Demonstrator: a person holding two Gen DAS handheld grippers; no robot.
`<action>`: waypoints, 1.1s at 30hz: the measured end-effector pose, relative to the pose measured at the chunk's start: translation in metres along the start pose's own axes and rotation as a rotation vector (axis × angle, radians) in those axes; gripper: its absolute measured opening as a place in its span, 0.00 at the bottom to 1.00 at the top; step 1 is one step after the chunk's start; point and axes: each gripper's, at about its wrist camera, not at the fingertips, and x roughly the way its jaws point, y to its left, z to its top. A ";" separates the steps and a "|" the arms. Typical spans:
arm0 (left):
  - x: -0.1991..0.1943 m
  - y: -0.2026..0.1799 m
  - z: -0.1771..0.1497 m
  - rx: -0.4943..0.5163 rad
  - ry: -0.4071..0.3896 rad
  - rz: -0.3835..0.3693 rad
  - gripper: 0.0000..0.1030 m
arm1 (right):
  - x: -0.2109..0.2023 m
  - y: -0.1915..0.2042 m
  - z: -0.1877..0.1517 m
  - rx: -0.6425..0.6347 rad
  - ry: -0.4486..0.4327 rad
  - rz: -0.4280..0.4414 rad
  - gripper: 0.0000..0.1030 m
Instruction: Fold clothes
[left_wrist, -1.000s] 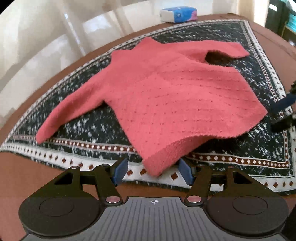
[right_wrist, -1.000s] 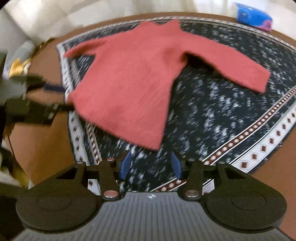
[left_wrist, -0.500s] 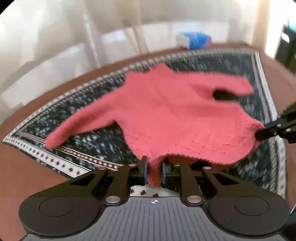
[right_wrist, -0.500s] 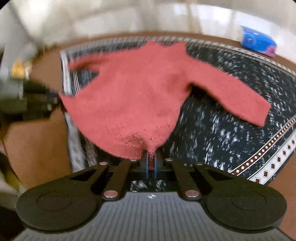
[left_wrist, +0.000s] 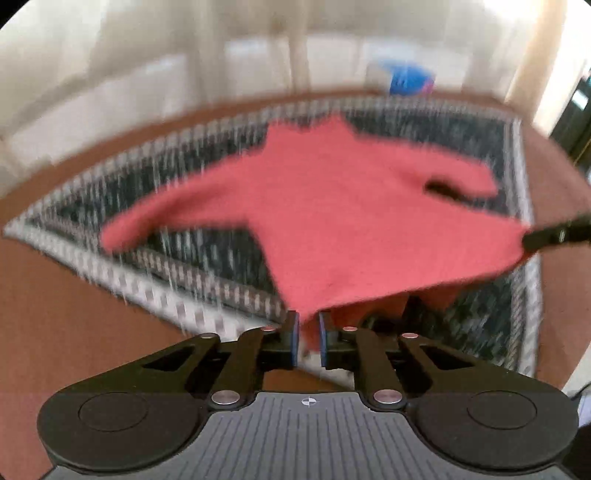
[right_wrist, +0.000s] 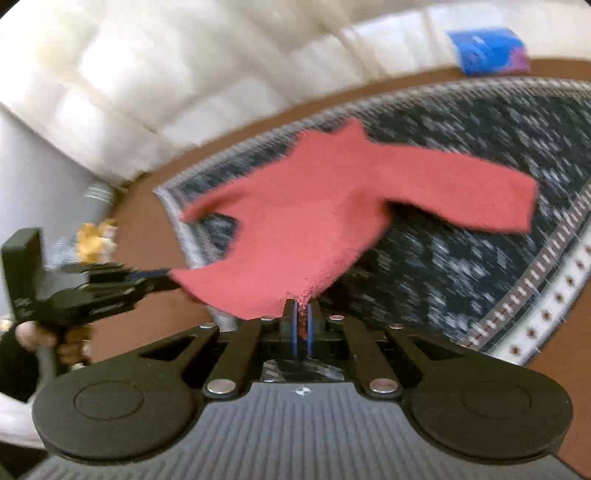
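Hem corners lifted — both grippers clamped, one second after hanging spread above a flat garment.

Left gripper (left_wrist: 307, 334) pinches one hem corner of the red sweater (left_wrist: 332, 206); right gripper (right_wrist: 302, 326) pinches the other, jaws pressed together on knit. Hem now rides off the patterned rug (left_wrist: 207, 192), shoulders and both sleeves still lying on it — likely the start of a bottom-up fold. Count: one sweater, two grippers, one rug, one blue packet (right_wrist: 487, 51) beyond.
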 end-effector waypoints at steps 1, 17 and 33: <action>0.011 -0.002 -0.006 -0.001 0.029 0.022 0.31 | 0.004 -0.004 -0.004 0.004 0.010 -0.019 0.06; 0.033 -0.037 -0.019 0.214 -0.033 0.132 0.56 | 0.049 0.001 -0.047 -0.197 0.081 -0.235 0.38; -0.010 0.000 0.008 -0.184 -0.051 -0.156 0.06 | 0.035 0.001 -0.017 0.067 0.051 0.152 0.09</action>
